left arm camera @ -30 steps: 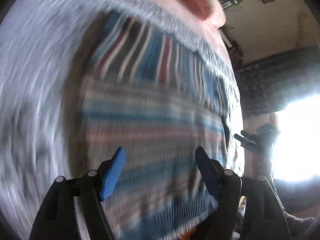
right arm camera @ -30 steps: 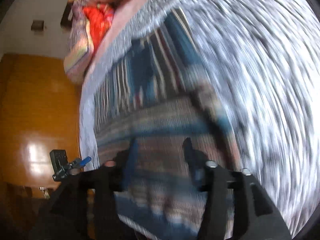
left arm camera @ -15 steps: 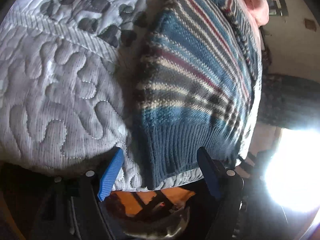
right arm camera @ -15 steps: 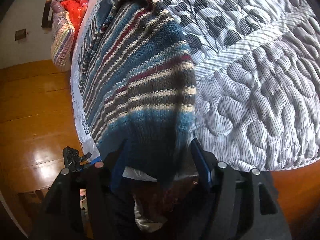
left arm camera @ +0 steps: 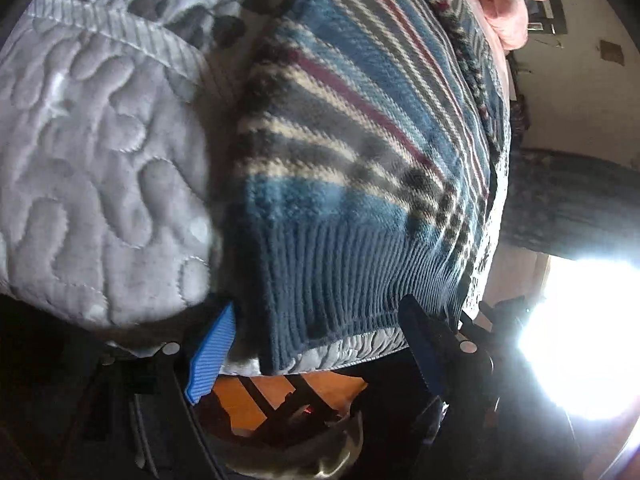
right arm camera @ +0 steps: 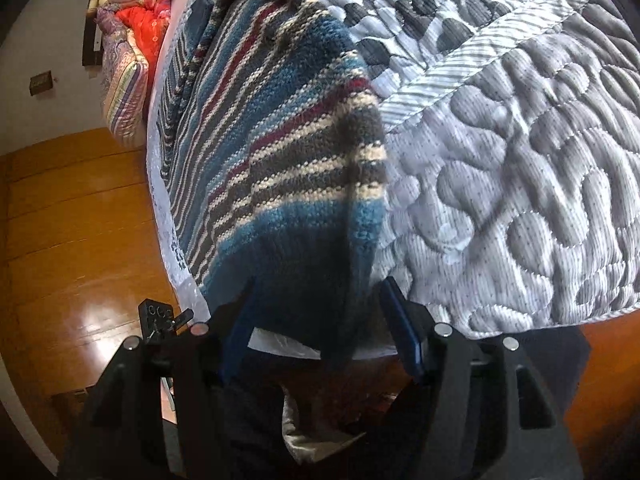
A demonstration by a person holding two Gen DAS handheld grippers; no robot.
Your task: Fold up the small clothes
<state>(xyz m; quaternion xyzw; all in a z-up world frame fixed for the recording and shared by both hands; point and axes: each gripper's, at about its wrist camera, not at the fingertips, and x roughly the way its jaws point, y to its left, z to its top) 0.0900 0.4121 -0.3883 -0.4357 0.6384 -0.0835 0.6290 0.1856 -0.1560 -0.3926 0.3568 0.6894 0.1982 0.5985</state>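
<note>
striped sweater at the bed edge, both grippers open

from my left wrist camera i see the striped knit sweater (left arm camera: pixel 360 152) lying on the grey quilted bedspread (left arm camera: pixel 100 168), its ribbed blue hem (left arm camera: pixel 344 280) reaching the near edge of the bed. my left gripper (left arm camera: pixel 316 348) sits just at that hem with its jaws spread wide, one blue pad (left arm camera: pixel 212 356) to the left of the hem corner and the other to the right, and nothing is pinched between them. the hem lies in the gap, but i cannot tell whether the pads touch it.

from the right wrist camera the same sweater (right arm camera: pixel 280 140) runs along the side of the bedspread (right arm camera: pixel 520 160), blue, cream, grey and dark red stripes, with its dark hem end drooping over the bed edge. my right gripper (right arm camera: pixel 320 332) is also wide open, its fingers on either side of that hanging end, holding nothing. the other gripper (right arm camera: pixel 160 320) shows small at the left, beside the bed edge. beyond it is a glossy wooden floor (right arm camera: pixel 72 240), and at the far end of the bed a pile of colourful bedding (right arm camera: pixel 128 60).
</note>
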